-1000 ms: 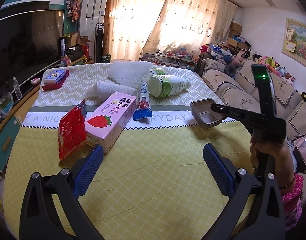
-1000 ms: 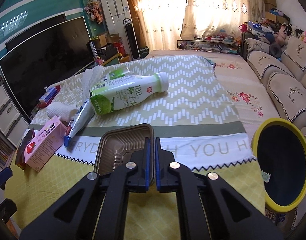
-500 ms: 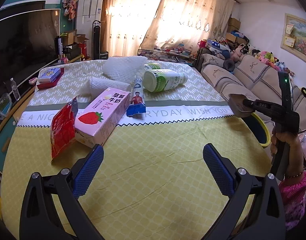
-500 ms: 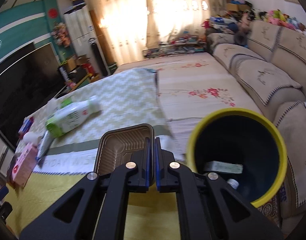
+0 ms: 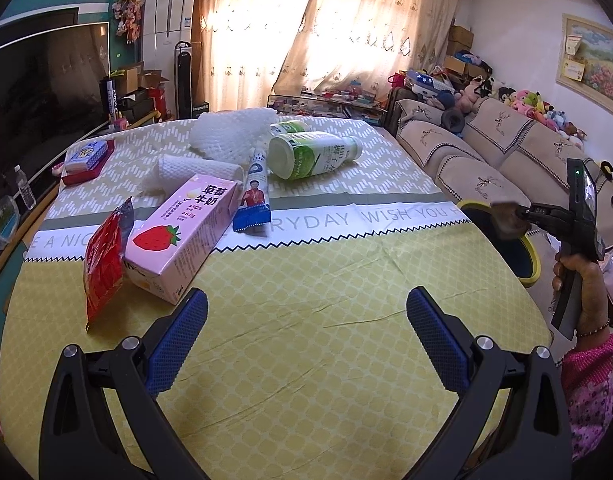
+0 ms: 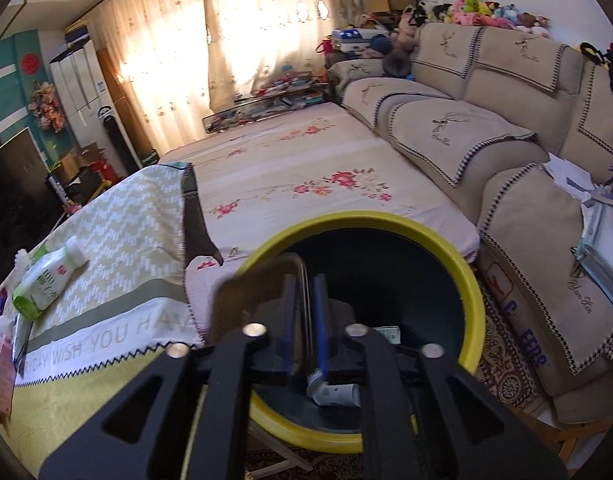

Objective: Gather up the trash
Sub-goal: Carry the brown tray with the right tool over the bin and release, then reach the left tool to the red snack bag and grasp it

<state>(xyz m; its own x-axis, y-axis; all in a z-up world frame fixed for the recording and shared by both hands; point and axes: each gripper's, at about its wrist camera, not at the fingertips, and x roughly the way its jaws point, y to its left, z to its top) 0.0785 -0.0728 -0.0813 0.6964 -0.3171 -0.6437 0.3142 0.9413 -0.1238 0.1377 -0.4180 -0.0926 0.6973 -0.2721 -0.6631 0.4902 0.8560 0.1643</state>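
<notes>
In the right wrist view my right gripper (image 6: 304, 312) hangs over the yellow-rimmed bin (image 6: 468, 276) beside the table. Its jaws are opening; the rim of a brown plastic tray (image 6: 250, 300) stands blurred between the blue pads with gaps on both sides. My left gripper (image 5: 306, 336) is open over the yellow tablecloth with nothing between its fingers. Ahead of it lie a pink strawberry milk carton (image 5: 186, 232), a red wrapper (image 5: 104, 264), a blue and white tube pack (image 5: 254, 196), a green bottle (image 5: 310, 154) and white foam netting (image 5: 230, 136).
The bin holds some items at its bottom (image 6: 334, 392). A beige sofa (image 6: 506, 140) runs along the right, with a patterned rug below. A red and blue box (image 5: 86, 156) lies at the table's far left; a TV (image 5: 34, 80) stands beyond. A person's hand (image 5: 582, 276) holds the right gripper.
My right gripper swung right from the table to above the bin, carrying the tray, and its pads have parted around the tray's rim. The left gripper has hardly moved.
</notes>
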